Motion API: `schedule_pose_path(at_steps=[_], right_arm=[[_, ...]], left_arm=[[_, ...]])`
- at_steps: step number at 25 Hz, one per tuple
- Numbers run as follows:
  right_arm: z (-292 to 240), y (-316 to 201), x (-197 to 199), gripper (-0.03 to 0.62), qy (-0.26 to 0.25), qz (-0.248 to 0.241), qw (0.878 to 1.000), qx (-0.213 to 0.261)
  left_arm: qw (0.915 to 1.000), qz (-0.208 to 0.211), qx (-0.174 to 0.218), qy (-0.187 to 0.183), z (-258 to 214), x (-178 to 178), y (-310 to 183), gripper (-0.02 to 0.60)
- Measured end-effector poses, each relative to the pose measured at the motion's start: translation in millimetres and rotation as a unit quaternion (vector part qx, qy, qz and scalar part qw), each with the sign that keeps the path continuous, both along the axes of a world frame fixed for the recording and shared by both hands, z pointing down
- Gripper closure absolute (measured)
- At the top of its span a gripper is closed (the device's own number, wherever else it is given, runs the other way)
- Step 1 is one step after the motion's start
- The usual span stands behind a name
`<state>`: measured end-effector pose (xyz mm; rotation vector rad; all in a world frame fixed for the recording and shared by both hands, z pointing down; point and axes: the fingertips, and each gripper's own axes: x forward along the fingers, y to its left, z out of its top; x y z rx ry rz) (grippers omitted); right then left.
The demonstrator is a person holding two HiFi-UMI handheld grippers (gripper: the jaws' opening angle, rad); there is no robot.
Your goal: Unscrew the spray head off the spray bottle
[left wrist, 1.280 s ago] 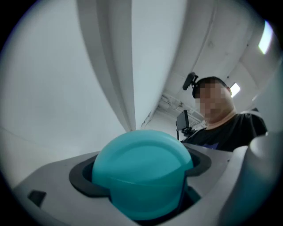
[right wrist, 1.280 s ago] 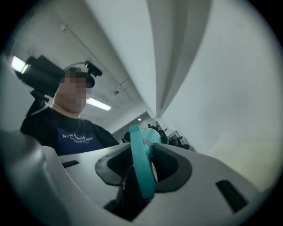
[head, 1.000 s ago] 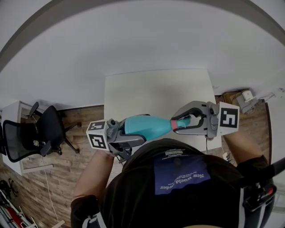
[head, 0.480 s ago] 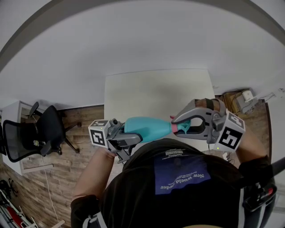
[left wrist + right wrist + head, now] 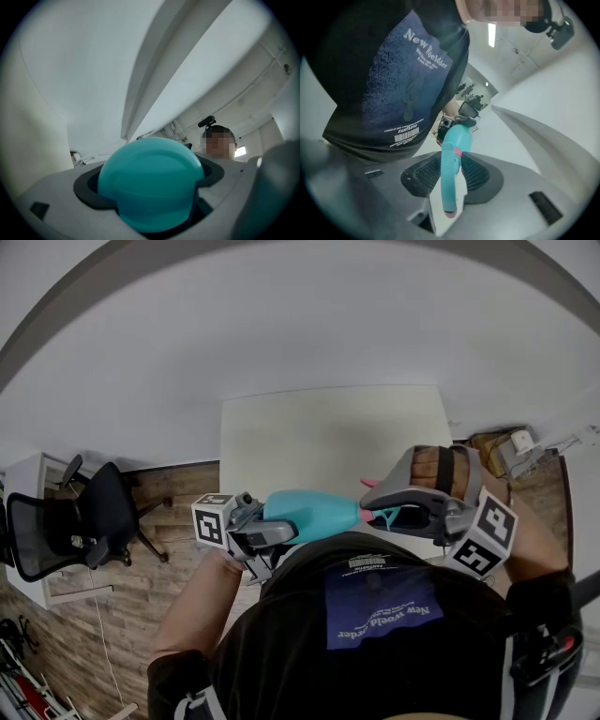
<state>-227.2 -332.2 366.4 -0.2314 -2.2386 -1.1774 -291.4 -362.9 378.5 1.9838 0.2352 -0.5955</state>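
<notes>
A teal spray bottle [image 5: 309, 512] lies level in the air in front of the person's chest, over the near edge of the white table [image 5: 328, 432]. My left gripper [image 5: 255, 532] is shut on its base end. In the left gripper view the rounded teal bottom [image 5: 152, 183] fills the gap between the jaws. My right gripper [image 5: 382, 509] is shut on the teal spray head [image 5: 386, 516], by the pink collar. In the right gripper view the spray head [image 5: 449, 180] stands between the ribbed pads [image 5: 426, 176], with the bottle body [image 5: 459, 136] beyond it.
A black office chair [image 5: 89, 521] stands on the wooden floor at the left, beside a white cabinet [image 5: 23, 486]. A box and a small device [image 5: 514, 448] lie on the floor at the right of the table. The person's dark shirt [image 5: 375, 634] is close under both grippers.
My right gripper has rolled on the spray head: its marker cube has swung from level at the right down to the lower right. The left gripper has kept its hold and barely shifted.
</notes>
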Motion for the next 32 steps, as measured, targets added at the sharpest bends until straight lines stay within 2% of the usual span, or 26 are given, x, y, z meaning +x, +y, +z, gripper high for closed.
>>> schedule_pose_path(at_steps=[2,3,7,15,21,27,32], right_arm=[[1.2,-0.5,5.6,0.473,0.012,0.000,0.999,0.031],[0.9,-1.8,10.4,0.473,0.012,0.004,0.999,0.033],[-1.6,-7.3,22.7,0.473,-0.005,0.029,1.000,-0.008],[2.7,-13.0,19.1,0.473,-0.026,0.056,0.996,-0.072],[8.3,-28.9,27.0,0.473,-0.043,0.092,0.988,-0.118],[12.6,-40.1,37.6,0.473,-0.056,0.095,0.979,-0.169],[8.8,-62.3,76.2,0.473,-0.079,0.114,0.969,-0.206]], left_arm=[[0.9999,-0.003,-0.011,0.007,3.3,-1.9,-1.2,0.094],[0.9998,-0.008,-0.013,0.009,5.0,-3.6,-2.2,0.094],[0.9997,-0.022,-0.007,0.006,8.8,-11.6,-3.4,0.094],[0.9992,-0.040,0.005,-0.004,13.3,-29.4,-3.9,0.094],[0.9980,-0.062,0.003,-0.015,18.1,-38.5,-18.0,0.094],[0.9952,-0.096,-0.007,-0.015,23.2,-42.4,-20.4,0.094],[0.9910,-0.132,-0.012,-0.019,19.7,-27.2,-44.7,0.094]])
